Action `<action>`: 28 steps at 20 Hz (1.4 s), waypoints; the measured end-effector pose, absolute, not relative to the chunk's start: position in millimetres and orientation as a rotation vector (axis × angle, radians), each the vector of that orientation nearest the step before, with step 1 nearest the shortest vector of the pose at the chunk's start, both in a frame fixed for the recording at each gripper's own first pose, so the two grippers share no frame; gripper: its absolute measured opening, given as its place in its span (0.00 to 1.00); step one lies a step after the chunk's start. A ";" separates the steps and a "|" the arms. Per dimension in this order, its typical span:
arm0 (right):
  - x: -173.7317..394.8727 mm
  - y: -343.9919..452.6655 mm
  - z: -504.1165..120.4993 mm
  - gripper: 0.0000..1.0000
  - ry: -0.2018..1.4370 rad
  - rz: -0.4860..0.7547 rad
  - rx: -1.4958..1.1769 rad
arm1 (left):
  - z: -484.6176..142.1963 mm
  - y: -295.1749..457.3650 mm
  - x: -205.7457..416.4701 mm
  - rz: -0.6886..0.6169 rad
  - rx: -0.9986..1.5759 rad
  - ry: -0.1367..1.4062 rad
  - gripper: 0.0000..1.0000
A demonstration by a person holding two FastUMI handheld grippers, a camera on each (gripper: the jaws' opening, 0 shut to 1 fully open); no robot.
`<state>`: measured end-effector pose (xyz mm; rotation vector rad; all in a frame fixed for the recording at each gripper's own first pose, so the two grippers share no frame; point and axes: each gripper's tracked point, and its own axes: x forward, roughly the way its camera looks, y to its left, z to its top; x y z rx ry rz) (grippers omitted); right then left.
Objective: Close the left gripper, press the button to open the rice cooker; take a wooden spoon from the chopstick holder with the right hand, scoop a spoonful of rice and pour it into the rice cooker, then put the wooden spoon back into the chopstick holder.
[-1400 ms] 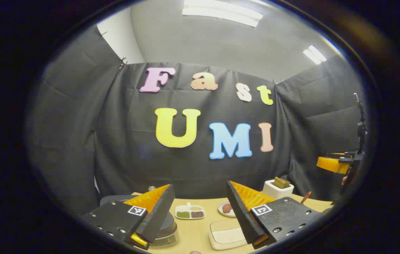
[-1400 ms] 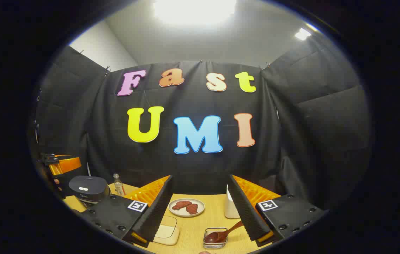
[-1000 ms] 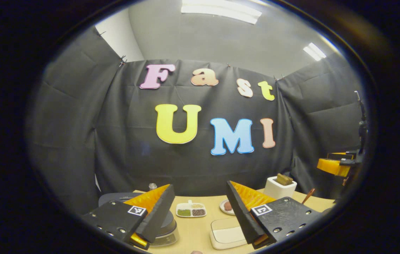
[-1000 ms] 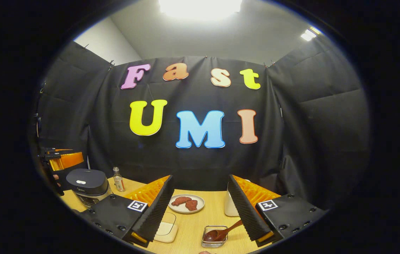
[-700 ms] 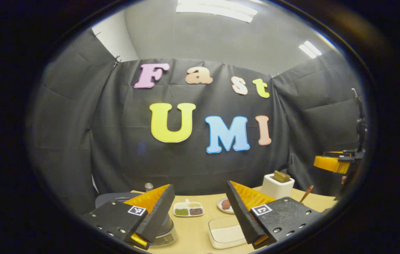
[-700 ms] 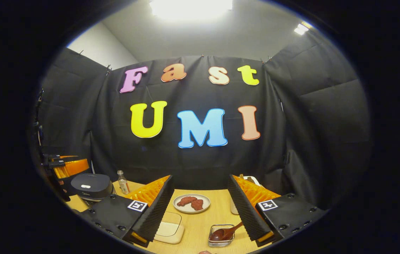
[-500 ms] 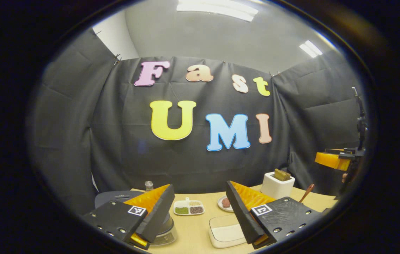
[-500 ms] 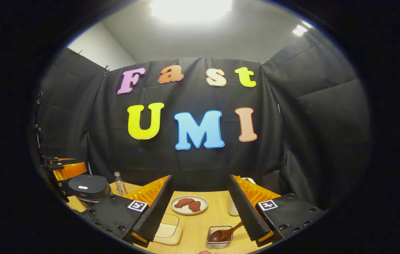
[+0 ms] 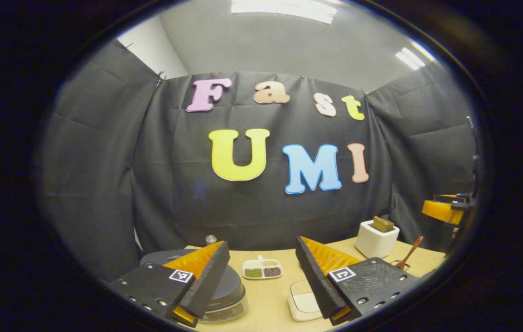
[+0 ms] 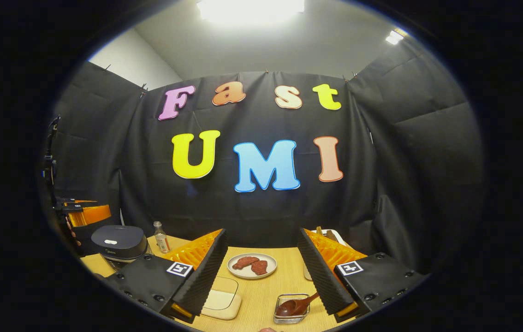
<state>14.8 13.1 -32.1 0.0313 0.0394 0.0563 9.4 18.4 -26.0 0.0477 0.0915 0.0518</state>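
While both grippers hang above the desk (image 10: 284, 272), nothing is yet grasped.

- Left gripper (image 9: 261, 295): jaws wide, empty. Since half a second ago its view has swung, so the rice cooker (image 9: 229, 293), lid down, now sits nearer the gap, just below its left finger. Judged: lining up for the button press; the jaws must first close.
- Right gripper (image 10: 261, 295): jaws wide, empty.
- Wooden spoon (image 10: 296, 305): ahead of the right gripper, bowl resting in a small glass dish (image 10: 290, 310).
- Chopstick holder (image 9: 376, 239): white, far right of the left gripper.
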 end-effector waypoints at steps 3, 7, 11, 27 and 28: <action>14.8 17.3 -37.6 0.98 0.049 0.077 0.029 | -22.4 24.3 10.4 0.018 0.026 0.095 0.66; 14.5 13.8 -43.6 0.98 0.060 0.091 0.018 | -23.5 72.9 11.2 0.088 0.029 0.145 0.21; 12.5 5.0 -45.9 0.98 0.059 0.091 0.021 | -46.3 108.8 11.0 0.113 0.042 0.246 0.01; 13.7 6.9 -61.5 0.98 0.076 0.095 -0.016 | -124.4 128.9 48.3 0.074 0.033 0.568 0.01; 13.0 6.6 -63.2 0.98 0.083 0.097 -0.007 | -135.1 132.0 47.3 0.074 0.006 0.599 0.01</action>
